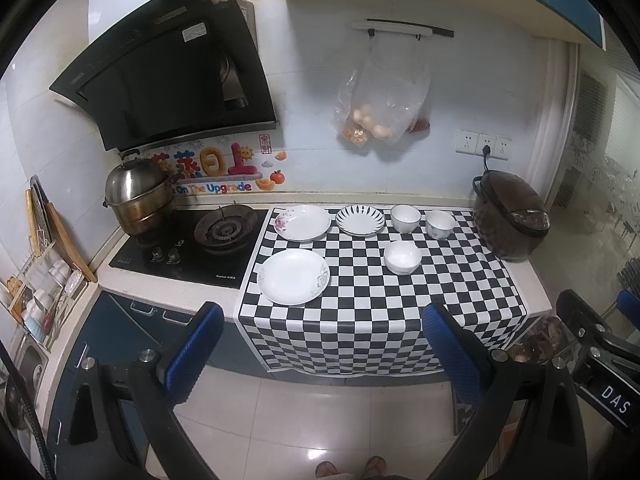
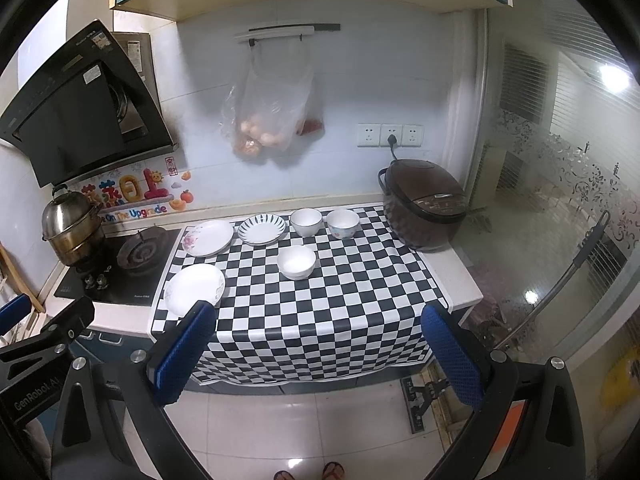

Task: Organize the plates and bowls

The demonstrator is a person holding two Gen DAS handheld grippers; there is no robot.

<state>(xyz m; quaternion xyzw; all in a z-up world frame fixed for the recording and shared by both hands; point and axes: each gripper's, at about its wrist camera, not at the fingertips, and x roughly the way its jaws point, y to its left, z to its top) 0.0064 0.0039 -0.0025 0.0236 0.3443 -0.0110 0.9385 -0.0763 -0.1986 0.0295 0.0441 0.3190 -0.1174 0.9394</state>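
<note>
On a checkered cloth (image 1: 360, 300) (image 2: 320, 312) lie three plates: a plain white one (image 1: 293, 276) (image 2: 195, 289) at the front left, a flowered one (image 1: 303, 222) (image 2: 208, 237) behind it, and a striped one (image 1: 360, 220) (image 2: 262, 230). There are three bowls: a white one (image 1: 402, 257) (image 2: 296, 262) in the middle and two at the back (image 1: 405, 218) (image 1: 439, 224) (image 2: 306, 221) (image 2: 343, 223). My left gripper (image 1: 324, 344) and right gripper (image 2: 320, 344) are open and empty, held back from the counter's front edge.
A gas hob (image 1: 188, 248) with a steel steamer pot (image 1: 138, 196) is at the left. A brown rice cooker (image 1: 510, 220) (image 2: 424, 204) stands at the right end. A plastic bag (image 1: 380, 100) hangs on the wall. A dish rack (image 1: 36, 288) is at the far left.
</note>
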